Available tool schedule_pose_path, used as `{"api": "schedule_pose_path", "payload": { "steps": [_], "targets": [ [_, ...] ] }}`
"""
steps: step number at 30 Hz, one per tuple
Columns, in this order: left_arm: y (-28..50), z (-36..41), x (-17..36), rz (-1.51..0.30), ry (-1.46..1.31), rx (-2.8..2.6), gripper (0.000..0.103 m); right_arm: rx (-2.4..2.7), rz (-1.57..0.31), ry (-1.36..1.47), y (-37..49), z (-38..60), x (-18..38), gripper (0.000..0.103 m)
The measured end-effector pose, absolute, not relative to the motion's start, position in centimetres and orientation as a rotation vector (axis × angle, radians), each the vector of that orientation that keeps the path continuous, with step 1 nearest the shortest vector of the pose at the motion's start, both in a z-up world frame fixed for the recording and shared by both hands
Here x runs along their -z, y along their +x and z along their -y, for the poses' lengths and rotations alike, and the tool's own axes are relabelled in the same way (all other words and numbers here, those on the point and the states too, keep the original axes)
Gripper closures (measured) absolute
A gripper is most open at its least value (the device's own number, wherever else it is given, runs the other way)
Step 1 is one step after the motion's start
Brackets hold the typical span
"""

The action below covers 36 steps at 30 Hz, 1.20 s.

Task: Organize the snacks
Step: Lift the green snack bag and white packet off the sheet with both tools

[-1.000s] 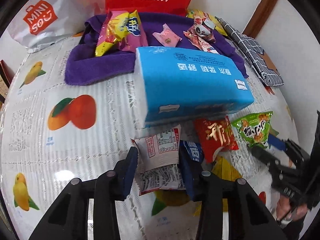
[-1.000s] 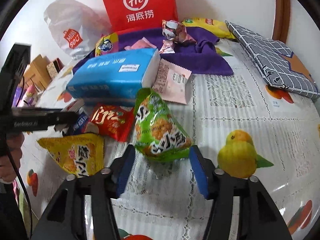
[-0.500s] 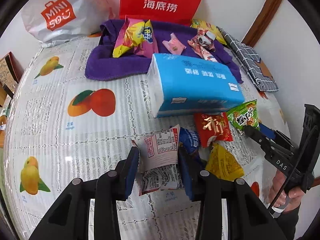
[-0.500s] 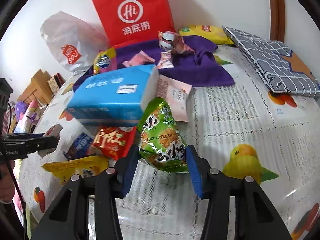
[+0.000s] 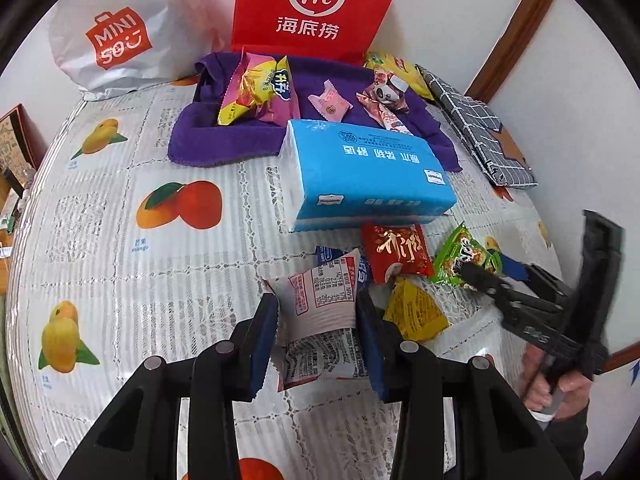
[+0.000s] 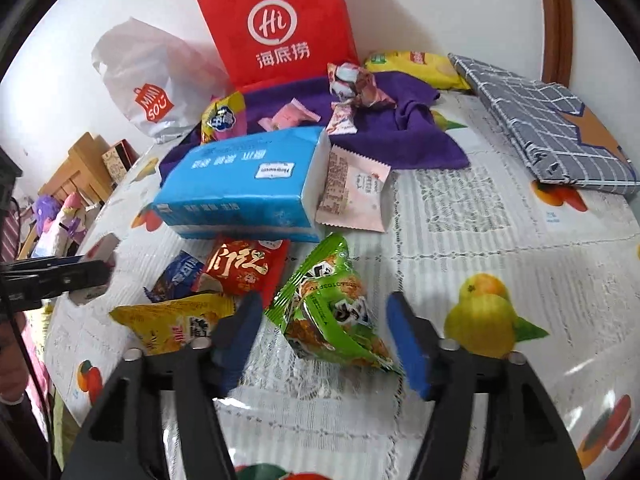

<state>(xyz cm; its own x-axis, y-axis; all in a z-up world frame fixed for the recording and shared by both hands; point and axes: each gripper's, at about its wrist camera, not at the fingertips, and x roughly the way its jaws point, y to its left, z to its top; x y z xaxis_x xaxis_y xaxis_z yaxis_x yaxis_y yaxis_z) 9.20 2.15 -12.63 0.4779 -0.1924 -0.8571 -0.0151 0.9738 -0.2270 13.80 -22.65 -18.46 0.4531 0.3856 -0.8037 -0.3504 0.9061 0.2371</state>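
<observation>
We look down on a tabletop (image 5: 120,280) covered in a fruit-print cloth, with snacks only partly sorted. At the far side a purple towel (image 5: 224,136) lies in front of a red paper bag (image 5: 312,4), and it already carries a yellow and pink packet (image 5: 260,92), a small pink sweet (image 5: 330,101) and a twisted wrapper (image 5: 382,98); we judge these to be the sorted ones. Nearer us, just in front of a blue tissue pack (image 5: 368,172), a loose cluster waits: a red packet (image 5: 396,252), a yellow packet (image 5: 414,312), a blue wrapper (image 6: 180,276), and a pale pink packet (image 6: 354,192) right of the tissues. Our left gripper (image 5: 316,334) pinches a white snack packet (image 5: 324,308), lifted clear of the cloth. Our right gripper (image 6: 324,330) straddles a green snack bag (image 6: 332,312) on the tabletop, its jaws opening, pads not pressing. Most of the work seems left.
</observation>
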Motion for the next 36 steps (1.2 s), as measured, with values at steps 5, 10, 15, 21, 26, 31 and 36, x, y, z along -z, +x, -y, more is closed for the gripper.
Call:
{"api": "schedule_pose_path", "payload": {
  "steps": [5,10,15,21,26,31,36],
  "targets": [
    [8.6,-2.4,11.8,-1.05,-0.211,0.1,0.065,-0.445,-1.015,-0.029,13.6,21.6,19.6,0.051],
    [8.3,-1.8,10.8,-1.028,-0.22,0.108,0.065,-0.428,-0.985,-0.009,12.9,22.4,17.7,0.055],
    [8.1,-0.7,9.5,-1.002,-0.216,0.131,0.065,-0.386,-0.956,0.009,12.6,23.6,15.1,0.055],
    [8.5,0.3,7.7,-0.974,-0.214,0.159,0.065,-0.354,-0.914,0.038,12.5,24.4,11.4,0.054],
    [9.1,0.4,5.8,-0.948,-0.208,0.163,0.065,-0.348,-0.889,0.02,13.1,24.0,8.9,0.054],
    [10.1,0.2,4.1,-0.925,-0.212,0.176,0.065,-0.348,-0.864,0.016,14.3,23.4,6.6,0.054],
    [11.6,-0.4,2.9,-0.903,-0.21,0.165,0.065,-0.344,-0.845,-0.01,16.2,22.2,4.7,0.054]
  ]
}}
